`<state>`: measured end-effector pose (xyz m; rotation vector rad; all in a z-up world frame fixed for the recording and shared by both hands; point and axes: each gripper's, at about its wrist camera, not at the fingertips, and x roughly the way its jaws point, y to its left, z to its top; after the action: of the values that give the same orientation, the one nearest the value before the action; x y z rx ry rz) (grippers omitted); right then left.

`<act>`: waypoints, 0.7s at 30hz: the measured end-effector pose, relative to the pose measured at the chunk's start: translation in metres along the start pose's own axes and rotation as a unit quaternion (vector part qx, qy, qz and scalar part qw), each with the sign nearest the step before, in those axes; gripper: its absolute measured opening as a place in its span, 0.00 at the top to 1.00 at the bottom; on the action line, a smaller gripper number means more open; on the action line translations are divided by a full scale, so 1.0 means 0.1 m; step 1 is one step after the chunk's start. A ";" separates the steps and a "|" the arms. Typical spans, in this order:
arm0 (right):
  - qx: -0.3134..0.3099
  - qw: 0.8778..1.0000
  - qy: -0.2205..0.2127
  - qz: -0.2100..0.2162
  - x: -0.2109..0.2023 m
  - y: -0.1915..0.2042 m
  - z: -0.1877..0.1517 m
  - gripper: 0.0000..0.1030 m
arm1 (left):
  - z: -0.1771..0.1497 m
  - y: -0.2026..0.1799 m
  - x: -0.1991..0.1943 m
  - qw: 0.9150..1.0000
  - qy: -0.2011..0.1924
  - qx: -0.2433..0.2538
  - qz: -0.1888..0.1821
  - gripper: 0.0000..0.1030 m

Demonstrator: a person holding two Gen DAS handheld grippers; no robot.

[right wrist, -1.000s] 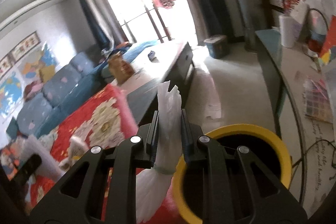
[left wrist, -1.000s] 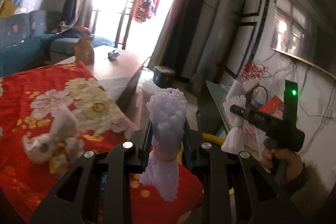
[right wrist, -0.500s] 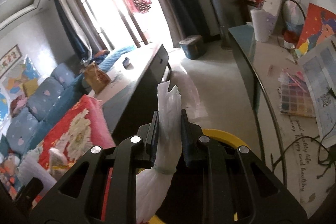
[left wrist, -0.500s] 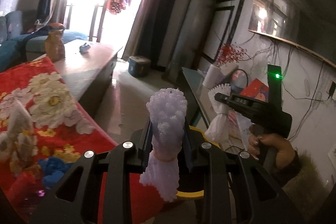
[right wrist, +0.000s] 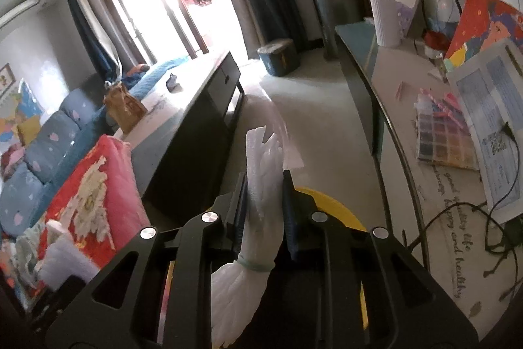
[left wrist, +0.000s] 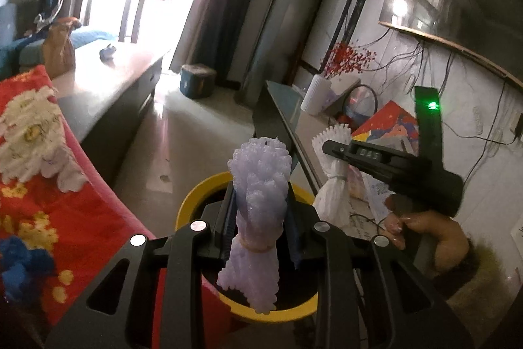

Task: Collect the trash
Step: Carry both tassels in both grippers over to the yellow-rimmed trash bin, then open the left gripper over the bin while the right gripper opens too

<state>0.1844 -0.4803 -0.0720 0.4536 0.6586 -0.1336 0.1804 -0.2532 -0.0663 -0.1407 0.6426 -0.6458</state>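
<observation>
My left gripper (left wrist: 260, 218) is shut on a purple foam-net bundle (left wrist: 258, 185) tied with a rubber band, held above the open yellow-rimmed bin (left wrist: 193, 201). My right gripper (right wrist: 263, 201) is shut on a white foam-net bundle (right wrist: 261, 185), also over the yellow-rimmed bin (right wrist: 330, 201). In the left wrist view the right gripper (left wrist: 327, 149) with its white bundle (left wrist: 333, 185) is just right of the bin, held by a hand.
A table with a red flowered cloth (left wrist: 39, 185) lies left, with blue trash (left wrist: 23, 264) on it. A dark coffee table (right wrist: 196, 107) stands beyond. A glass side table (right wrist: 425, 107) with papers, cables and a white vase (right wrist: 387, 22) is right.
Both grippers have swung right, away from the red cloth, and come over the yellow bin. Both bundles stay gripped.
</observation>
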 end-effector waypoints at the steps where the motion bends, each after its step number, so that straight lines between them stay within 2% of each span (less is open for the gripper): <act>1: 0.001 1.000 0.005 0.002 0.02 -0.01 -0.01 0.81 | -0.01 0.02 0.05 1.000 0.005 -0.004 0.003 0.71; 3: -0.002 1.000 0.012 0.002 0.04 -0.01 -0.04 0.65 | -0.03 0.07 0.18 1.000 0.024 -0.012 0.003 0.65; 4: -0.003 1.000 0.012 0.001 0.04 -0.02 -0.05 0.57 | -0.05 0.09 0.21 0.999 0.028 -0.015 0.008 0.59; 5: -0.003 1.000 0.012 0.001 0.04 -0.02 -0.07 0.55 | -0.06 0.12 0.22 0.999 0.031 -0.016 0.010 0.46; 8: 0.004 1.000 0.012 -0.001 0.03 -0.04 -0.07 0.48 | -0.09 0.19 0.23 0.999 0.034 -0.027 0.016 0.24; 13: 0.014 1.000 -0.002 0.000 -0.03 -0.03 -0.05 0.44 | -0.11 0.25 0.05 0.999 0.014 -0.026 0.031 0.11; 15: 0.012 1.000 -0.011 0.004 -0.07 0.00 -0.03 0.43 | -0.12 0.25 -0.03 0.999 0.007 -0.019 0.032 0.11; 21: -0.005 0.999 -0.034 0.018 -0.23 0.19 -0.01 0.30 | -0.08 0.23 -0.39 0.998 -0.026 -0.009 0.054 0.08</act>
<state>0.1705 -0.4635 -0.0520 0.4497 0.5847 -0.1114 0.1635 -0.2109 -0.0601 -0.1383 0.6010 -0.5305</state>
